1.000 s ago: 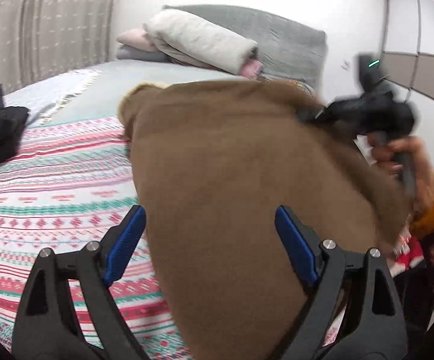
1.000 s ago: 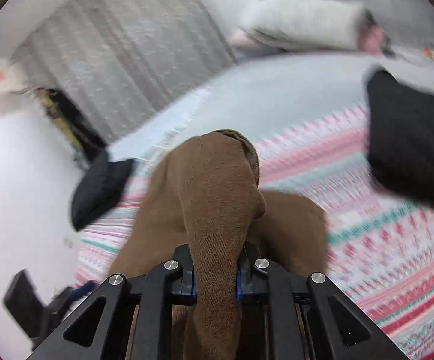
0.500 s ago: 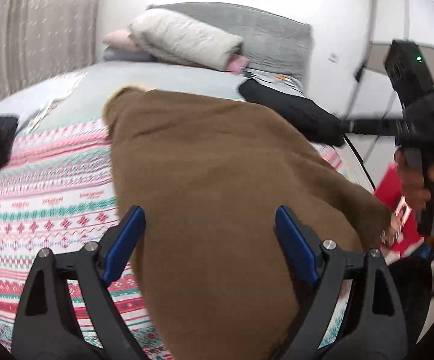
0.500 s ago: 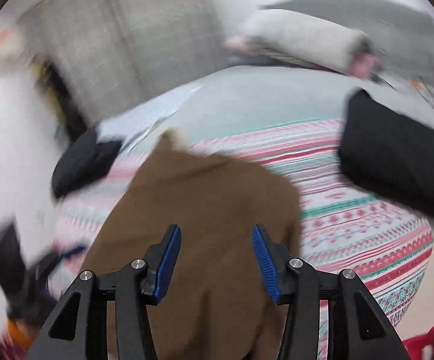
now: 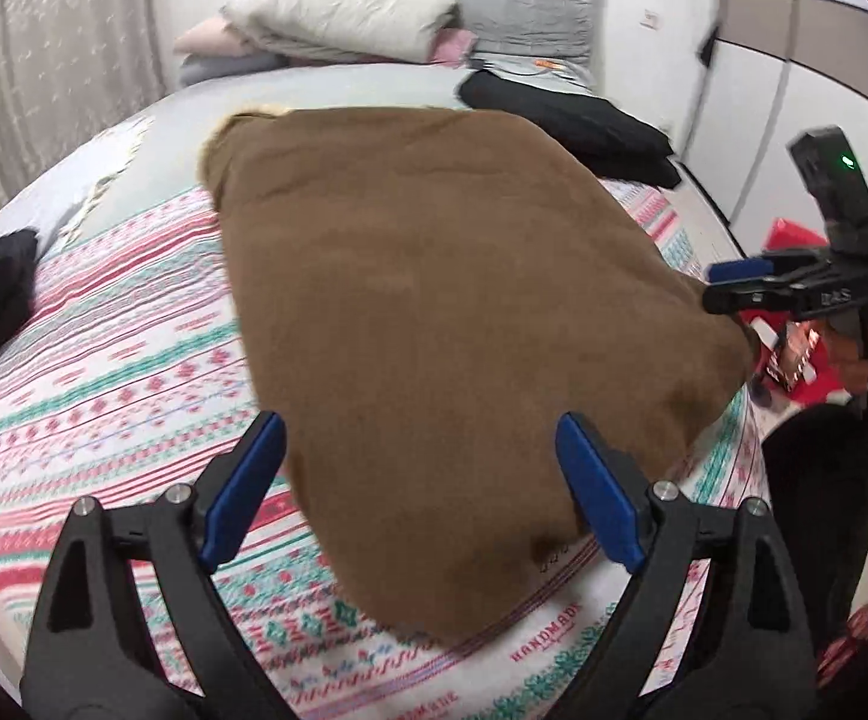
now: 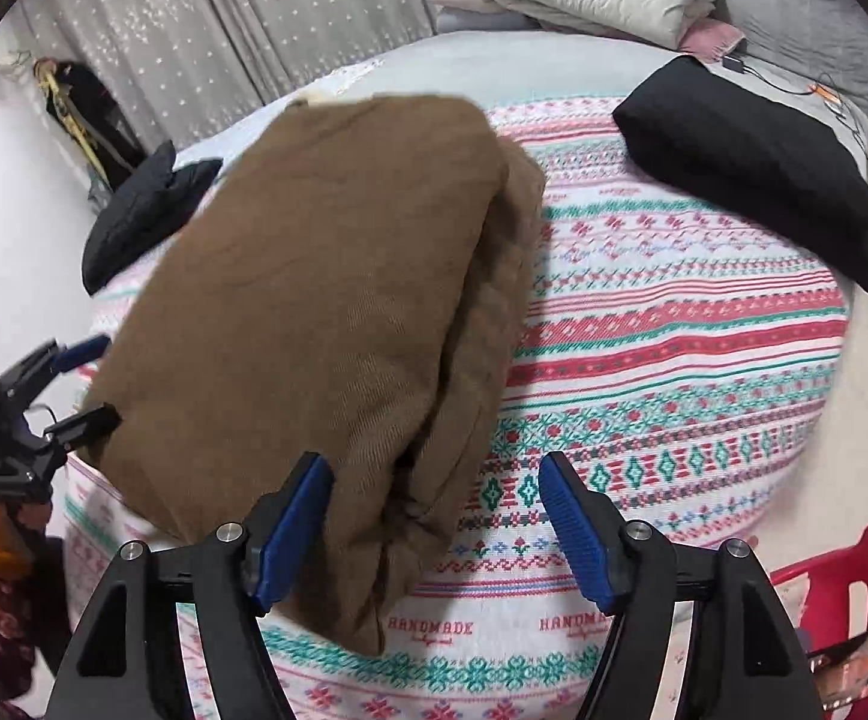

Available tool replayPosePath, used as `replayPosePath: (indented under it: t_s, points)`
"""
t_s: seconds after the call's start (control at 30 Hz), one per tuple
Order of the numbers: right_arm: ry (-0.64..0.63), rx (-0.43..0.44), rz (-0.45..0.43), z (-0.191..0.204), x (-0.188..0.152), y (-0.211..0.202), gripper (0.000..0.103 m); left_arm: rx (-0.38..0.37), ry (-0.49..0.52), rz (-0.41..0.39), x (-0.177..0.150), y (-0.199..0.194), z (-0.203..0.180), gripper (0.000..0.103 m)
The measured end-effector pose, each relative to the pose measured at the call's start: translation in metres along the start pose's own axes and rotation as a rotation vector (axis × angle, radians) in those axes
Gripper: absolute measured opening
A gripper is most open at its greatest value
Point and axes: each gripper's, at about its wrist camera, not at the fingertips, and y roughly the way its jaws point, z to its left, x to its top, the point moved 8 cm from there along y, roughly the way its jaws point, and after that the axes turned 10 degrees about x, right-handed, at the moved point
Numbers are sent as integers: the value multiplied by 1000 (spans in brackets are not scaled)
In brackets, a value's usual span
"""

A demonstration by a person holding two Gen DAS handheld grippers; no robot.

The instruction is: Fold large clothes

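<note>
A large brown garment (image 5: 445,312) lies folded over on the patterned bedspread (image 5: 122,360). In the right wrist view the brown garment (image 6: 314,300) shows its stacked layers along the right edge. My left gripper (image 5: 419,450) hovers over its near edge, its jaws wide and still opening, nothing pressed between them. The jaws of my right gripper (image 6: 436,474) are opening above the garment's near corner; the cloth lies under them and the pads do not touch it. Each gripper shows in the other's view: the right gripper (image 5: 733,282), the left gripper (image 6: 86,378).
A folded black garment (image 6: 751,168) lies at the bed's far right, and another dark garment (image 6: 140,216) at the left edge. Rolled bedding (image 5: 344,18) rests against the grey headboard. A red basket (image 6: 841,570) stands beside the bed, below the wardrobe (image 5: 823,90).
My right gripper let go of the brown fold, opened its jaws and drew back toward the bed's edge. The garment dropped flat. My left gripper stayed open over the near edge.
</note>
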Motion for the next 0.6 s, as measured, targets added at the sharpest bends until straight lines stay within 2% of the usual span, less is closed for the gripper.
replayPosePath:
  t_s: [0.03,0.13,0.23,0.4,0.47,0.6]
  points:
    - [14,12,-9,1,2,-5,80,49,-24,14,5,-3,6,93]
    - [70,35,-32,-3,14,-6,86,129,-57,48,13,-5,18,97]
    - [128,66,-26,-6,23,2,86,127,-101,93,22,-1,24,97]
    - [330,216,16,-20,37,30,87,102,-197,237,20,32,37,99]
    - [400,258,52,-25,37,43,87,57,-240,280,16,49,42,99]
    - [468,314,129,-37,40,75,87,-142,-368,355,18,82,52,99]
